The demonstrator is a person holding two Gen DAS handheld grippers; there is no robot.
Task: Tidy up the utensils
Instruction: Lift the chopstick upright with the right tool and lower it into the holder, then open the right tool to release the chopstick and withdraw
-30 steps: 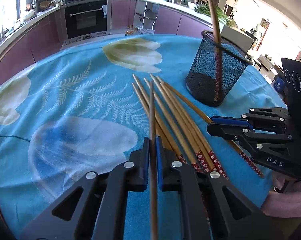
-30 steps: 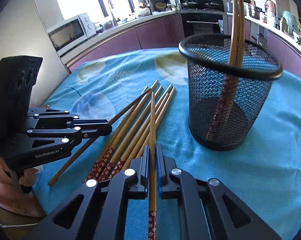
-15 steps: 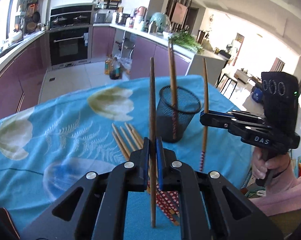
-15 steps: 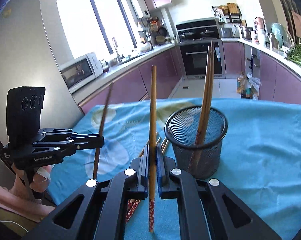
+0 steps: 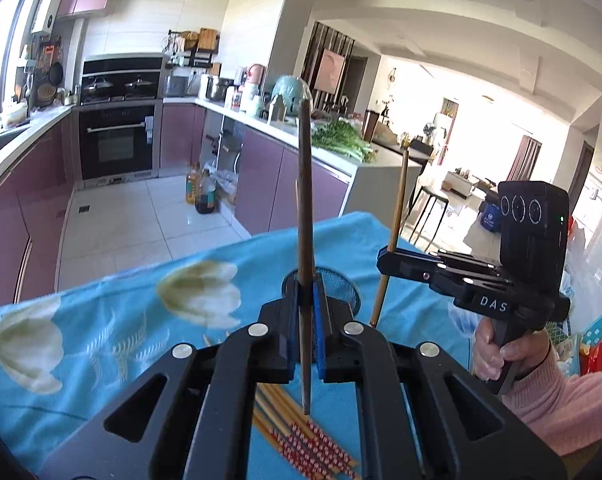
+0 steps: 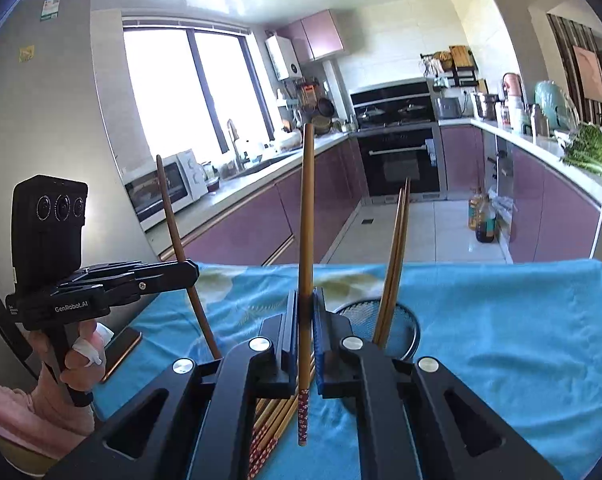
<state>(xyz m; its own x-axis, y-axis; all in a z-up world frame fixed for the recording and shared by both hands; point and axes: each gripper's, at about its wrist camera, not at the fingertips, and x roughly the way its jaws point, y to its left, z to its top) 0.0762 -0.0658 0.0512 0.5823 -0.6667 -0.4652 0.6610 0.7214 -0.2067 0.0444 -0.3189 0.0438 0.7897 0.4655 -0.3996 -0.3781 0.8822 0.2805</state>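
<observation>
wooden chopstick [image 5: 304, 240] stands upright in left gripper [image 5: 304, 312] jaws

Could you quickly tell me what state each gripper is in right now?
Left gripper: shut on one chopstick, held upright.
Right gripper: shut on another chopstick, also upright.

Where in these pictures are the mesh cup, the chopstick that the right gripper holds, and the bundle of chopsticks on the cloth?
mesh cup [image 6: 411, 322]: right wrist view, on its rim.
chopstick [image 6: 307, 208]: right wrist view, on its bare upper shaft.
bundle of chopsticks [image 5: 313, 446]: left wrist view, on the patterned ends.
</observation>
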